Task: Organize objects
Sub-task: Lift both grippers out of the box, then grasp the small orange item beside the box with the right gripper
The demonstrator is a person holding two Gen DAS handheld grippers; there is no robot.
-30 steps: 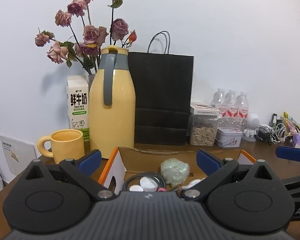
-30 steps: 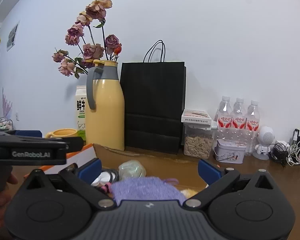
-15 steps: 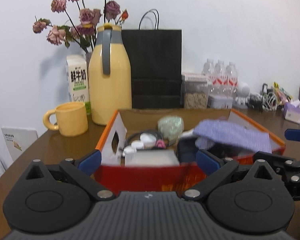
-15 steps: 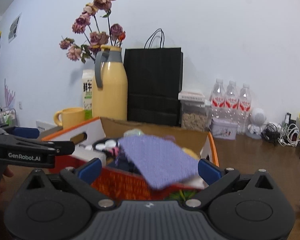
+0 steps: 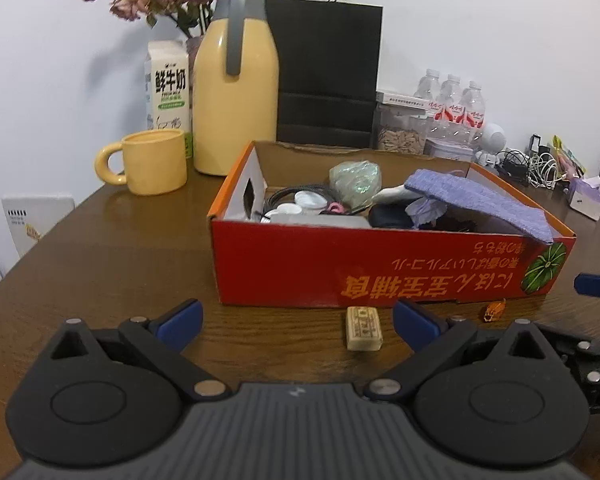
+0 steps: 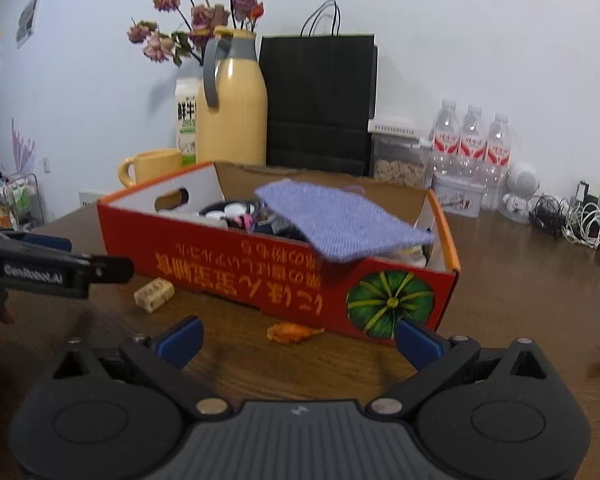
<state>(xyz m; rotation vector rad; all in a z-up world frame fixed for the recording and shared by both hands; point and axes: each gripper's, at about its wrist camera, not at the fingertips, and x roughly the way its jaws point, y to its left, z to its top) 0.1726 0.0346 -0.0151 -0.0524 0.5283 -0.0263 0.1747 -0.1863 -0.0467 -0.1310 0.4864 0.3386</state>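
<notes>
Nearest in view, both tongs are held with jaws spread wide and nothing between them: the left gripper (image 5: 296, 320) and the right gripper (image 6: 298, 338) are poised low over the wooden table (image 5: 112, 264). Just beyond the left tips, slightly right of centre, a small beige block (image 5: 363, 328) is seen lying loose on the table; in the right wrist view it sits off to the left. An orange wrapped piece (image 6: 294, 333) lies almost midway ahead of the right tips, close to the near wall of the red cardboard box (image 5: 380, 264). A pick-up stage is judged to be in hand: two strays are left outside the box, and a short reach forward and down, then a squeeze, is called for on each. Inside the box, a purple cloth (image 6: 340, 220) is draped over the near rim, with cable, caps and a green bundle (image 5: 354, 178) behind it. Farthest back, a yellow mug (image 5: 152, 166), a yellow flask (image 5: 236, 92) and a black paper bag (image 5: 328, 76) are lined along the wall.
</notes>
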